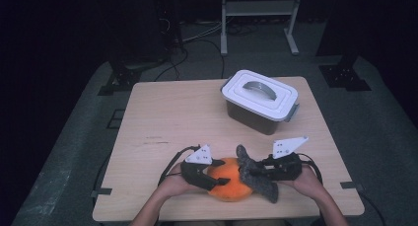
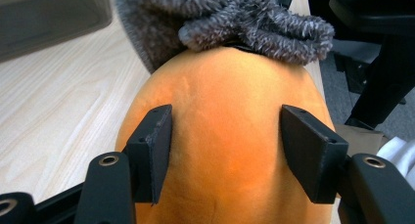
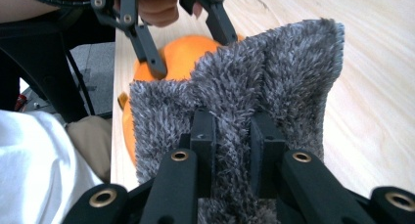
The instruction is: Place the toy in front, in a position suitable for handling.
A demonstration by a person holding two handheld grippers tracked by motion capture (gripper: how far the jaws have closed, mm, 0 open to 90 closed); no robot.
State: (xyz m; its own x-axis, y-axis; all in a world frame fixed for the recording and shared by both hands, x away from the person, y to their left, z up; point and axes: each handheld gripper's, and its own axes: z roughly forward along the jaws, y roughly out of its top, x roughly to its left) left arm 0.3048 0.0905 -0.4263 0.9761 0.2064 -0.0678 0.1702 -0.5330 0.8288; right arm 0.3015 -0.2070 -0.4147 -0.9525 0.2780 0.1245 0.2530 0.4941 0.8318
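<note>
Orange plush point(image 1: 228, 185) squeezed by L gripper point(image 2: 222, 145); R gripper point(image 3: 234, 150) level, clamped on grey cloth point(image 3: 254, 87).

In the left gripper view the orange plush point(image 2: 225, 136) runs off the bottom edge between the left tongs point(image 2: 225, 155), so its near end is unseen. The grey cloth point(image 2: 244, 18) beyond them is cut by the top edge. In the right gripper view the cloth point(image 3: 244, 87) pinched in the right tongs point(image 3: 234, 150) hides most of the plush point(image 3: 181, 53) behind it.
</note>
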